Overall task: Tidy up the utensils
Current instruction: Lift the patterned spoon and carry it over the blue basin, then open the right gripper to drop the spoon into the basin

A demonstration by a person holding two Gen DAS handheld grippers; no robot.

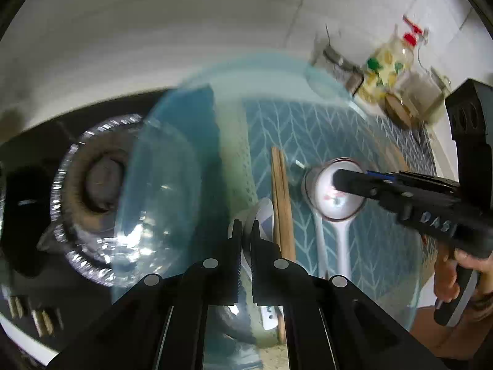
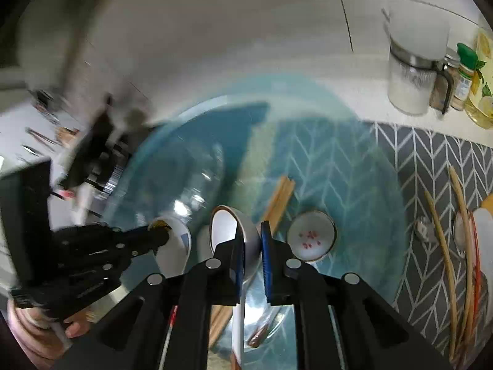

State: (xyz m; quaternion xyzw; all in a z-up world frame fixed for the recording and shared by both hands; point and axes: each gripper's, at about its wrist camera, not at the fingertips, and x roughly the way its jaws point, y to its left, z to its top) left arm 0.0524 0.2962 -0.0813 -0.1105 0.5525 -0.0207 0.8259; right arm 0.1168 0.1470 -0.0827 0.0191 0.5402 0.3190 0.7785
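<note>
A large clear blue bowl [image 1: 172, 185] tilts in front of both cameras and holds the utensils. My left gripper [image 1: 246, 231] is shut on a white ceramic spoon [image 1: 262, 215], next to wooden chopsticks [image 1: 282, 209]. My right gripper [image 2: 250, 231] is shut on another white ceramic spoon [image 2: 234, 225]. In the left wrist view its fingers [image 1: 351, 182] pinch that spoon's bowl [image 1: 332, 197]. A further white spoon with red flowers [image 2: 311, 236] lies to the right. The chopsticks [image 2: 279, 200] show behind. The left gripper [image 2: 160, 234] holds its spoon [image 2: 175, 246] at lower left.
A grey herringbone mat [image 2: 437, 166] covers the counter. A gas burner [image 1: 95, 191] sits left behind the bowl. Jars and bottles [image 2: 413, 71] stand at the back right by the white wall. A bamboo-rimmed rack with dishes [image 2: 459, 240] is at the far right.
</note>
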